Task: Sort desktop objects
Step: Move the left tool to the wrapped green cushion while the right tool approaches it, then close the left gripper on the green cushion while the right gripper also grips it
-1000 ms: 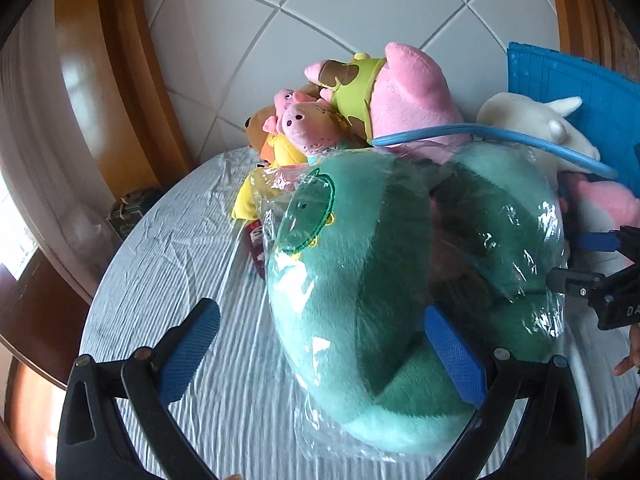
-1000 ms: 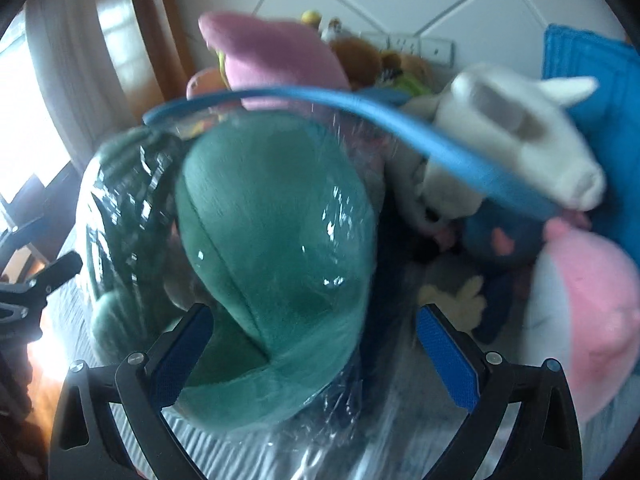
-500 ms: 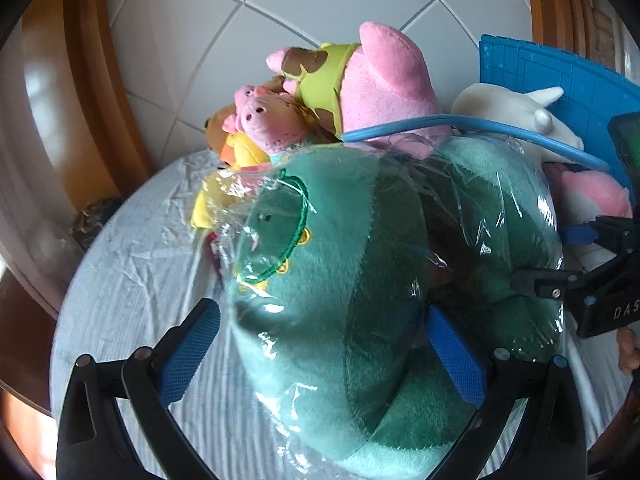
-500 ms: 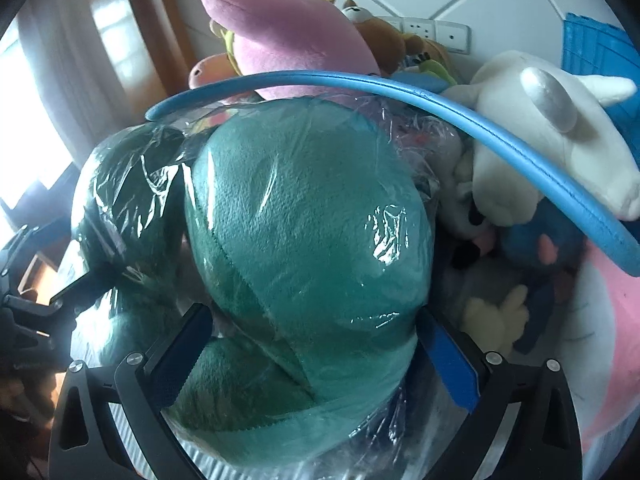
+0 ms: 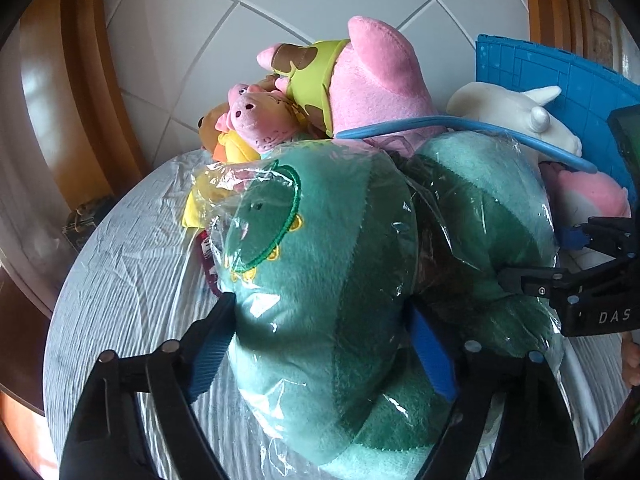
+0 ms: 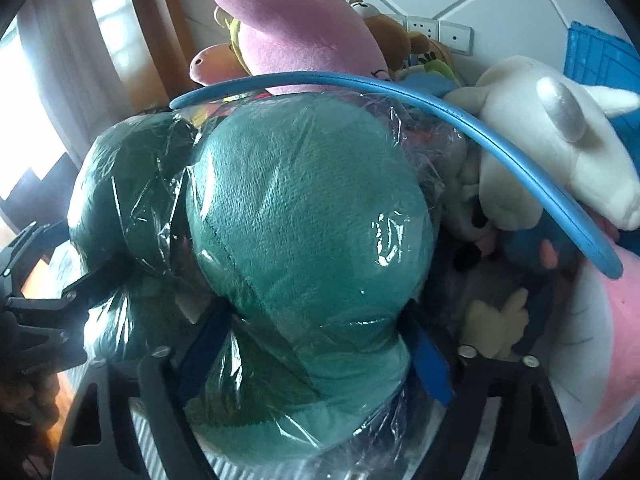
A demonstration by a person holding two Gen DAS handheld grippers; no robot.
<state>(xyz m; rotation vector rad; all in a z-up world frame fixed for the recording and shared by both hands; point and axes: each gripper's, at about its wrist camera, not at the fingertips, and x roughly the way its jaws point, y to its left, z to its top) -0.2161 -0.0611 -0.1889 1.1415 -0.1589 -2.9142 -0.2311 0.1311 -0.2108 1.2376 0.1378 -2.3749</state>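
Neck pillow two-tone green, light teal and dark green panels, embroidered green patch, in clear glossy wrap. Big plush pink with yellow-green brown-spotted band. Unicorn plush white, silver horn. Hoop blue. Tablecloth pale grey-white. Gripper pads blue.

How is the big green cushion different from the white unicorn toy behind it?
The green plush cushion is wrapped in clear plastic; the white unicorn is bare. The cushion is pinched by the left gripper and right gripper; the unicorn lies untouched in the pile, under a blue hoop. Both are soft plush.
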